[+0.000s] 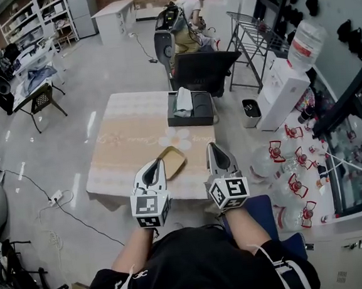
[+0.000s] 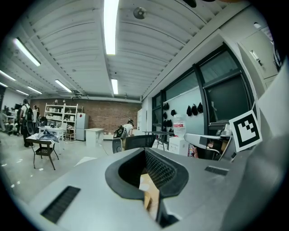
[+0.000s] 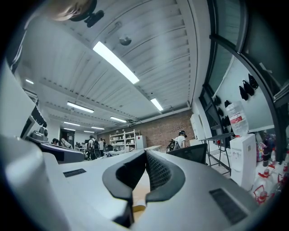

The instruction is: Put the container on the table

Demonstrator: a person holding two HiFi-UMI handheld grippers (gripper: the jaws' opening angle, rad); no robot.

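The tan container (image 1: 173,161) lies on the tabletop (image 1: 124,145) at its near edge, so the placing looks done. The left gripper (image 1: 156,165) and right gripper (image 1: 212,148) both have their jaws together on nothing, and only drawing back seems left

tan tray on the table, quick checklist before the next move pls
1. Tan tray lies on the table, inside its edges: ok.
2. Left gripper has its jaws together with nothing between them: ok.
3. Right gripper has its jaws together with nothing between them: ok.
4. Left gripper's tip is clear of the tan tray: cannot tell; the head view shows it right at the tray's near edge.
5. Black box at the far edge stands apart from the tan tray: ok.
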